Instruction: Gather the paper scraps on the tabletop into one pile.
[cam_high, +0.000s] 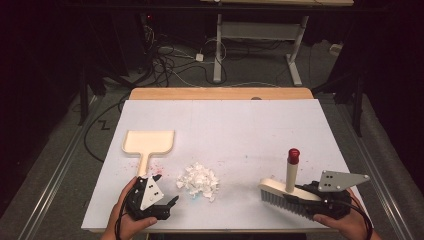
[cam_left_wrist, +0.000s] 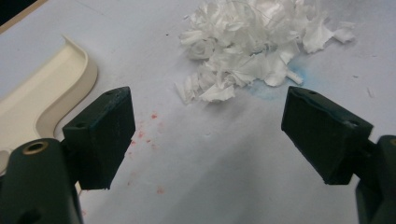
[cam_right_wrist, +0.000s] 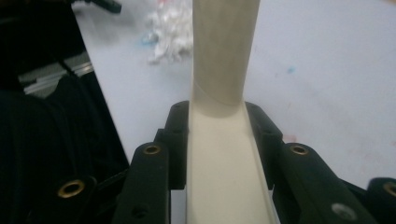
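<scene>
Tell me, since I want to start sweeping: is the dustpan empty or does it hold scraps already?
Empty. The dustpan shows a bare cream tray, and the paper scraps lie in a pile on the table beside it.

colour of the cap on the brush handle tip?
Dark red, topping the cream brush handle; the rounded red cap shows best in the high view.
</scene>
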